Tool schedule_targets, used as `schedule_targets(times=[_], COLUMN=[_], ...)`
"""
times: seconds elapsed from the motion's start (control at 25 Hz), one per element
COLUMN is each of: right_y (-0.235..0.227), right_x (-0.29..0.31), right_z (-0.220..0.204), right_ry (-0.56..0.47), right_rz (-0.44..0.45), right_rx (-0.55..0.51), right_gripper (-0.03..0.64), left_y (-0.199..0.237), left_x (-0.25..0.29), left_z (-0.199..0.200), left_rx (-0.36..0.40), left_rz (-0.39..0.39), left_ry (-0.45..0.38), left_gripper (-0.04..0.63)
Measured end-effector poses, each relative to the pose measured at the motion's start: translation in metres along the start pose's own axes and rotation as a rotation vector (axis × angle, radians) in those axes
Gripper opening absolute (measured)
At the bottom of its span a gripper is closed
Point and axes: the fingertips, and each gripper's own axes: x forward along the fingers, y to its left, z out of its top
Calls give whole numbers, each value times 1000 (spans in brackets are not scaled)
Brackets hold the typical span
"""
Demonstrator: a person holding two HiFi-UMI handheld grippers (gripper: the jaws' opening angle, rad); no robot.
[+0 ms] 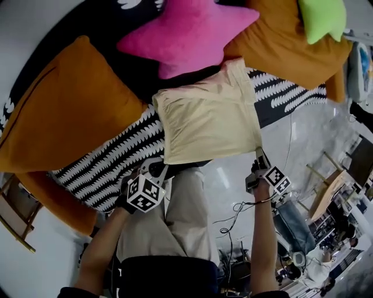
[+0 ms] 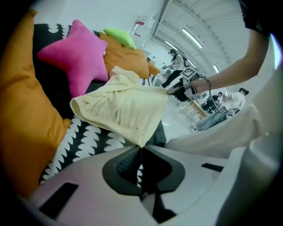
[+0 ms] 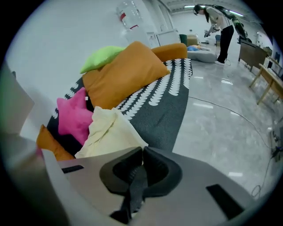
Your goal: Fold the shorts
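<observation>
Pale yellow shorts (image 1: 210, 119) lie spread on the black-and-white patterned cover (image 1: 111, 166); their near edge is lifted over the couch's front. My left gripper (image 1: 165, 167) is shut on the near left corner of the shorts. My right gripper (image 1: 259, 152) is shut on the near right corner. In the left gripper view the shorts (image 2: 124, 108) run to a point pinched in my left gripper (image 2: 141, 149), and the right gripper (image 2: 170, 90) holds the far corner. In the right gripper view the shorts (image 3: 110, 134) end in my right gripper (image 3: 142, 151).
Two large orange cushions (image 1: 70, 110) (image 1: 285, 41), a pink star cushion (image 1: 186, 32) and a green cushion (image 1: 323, 17) crowd the back of the couch around the shorts. Cables (image 1: 233, 209) trail on the shiny floor near my legs. Wooden furniture (image 1: 332, 186) stands at the right.
</observation>
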Motion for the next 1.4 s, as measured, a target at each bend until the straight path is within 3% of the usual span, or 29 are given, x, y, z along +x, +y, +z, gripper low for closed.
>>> schedule_targets(times=[0.12, 0.2, 0.32, 0.48, 0.6, 0.72, 0.88, 1.0, 1.16, 1.28, 1.4], right_y=[-11, 1, 53, 131, 167, 186, 172, 131, 76, 68, 82], right_x=[-27, -50, -90, -102, -118, -147, -163, -151, -142, -135, -104], right_z=[-19, -17, 30, 102, 134, 146, 114, 79, 44, 36, 56], right_ry=[52, 31, -96, -196, -220, -229, -148, -56, 59, 88, 80], right_rz=[-45, -24, 85, 204, 214, 206, 153, 135, 11, -20, -58], right_rx=[9, 28, -99, -223, -241, -241, -253, -206, -172, -184, -269], right_gripper=[26, 26, 26, 26, 26, 25, 26, 26, 26, 26, 26], left_y=[-37, -52, -47, 8, 28, 20, -9, -37, -70, -73, -36], left_x=[-12, -31, -74, -121, -158, -192, -194, -157, -122, -112, -106], left_z=[-23, -23, 8, 75, 116, 131, 95, 58, 23, 4, -2], left_rx=[-6, -5, -72, -159, -133, -89, -119, -175, -215, -278, -352], left_rz=[-94, -119, -81, 19, 68, 87, 26, -71, -147, -156, -80], left_ry=[77, 93, -7, -172, -229, -251, -195, -95, 44, 62, 24], left_gripper=[20, 20, 20, 20, 20, 20, 20, 20, 17, 17, 12])
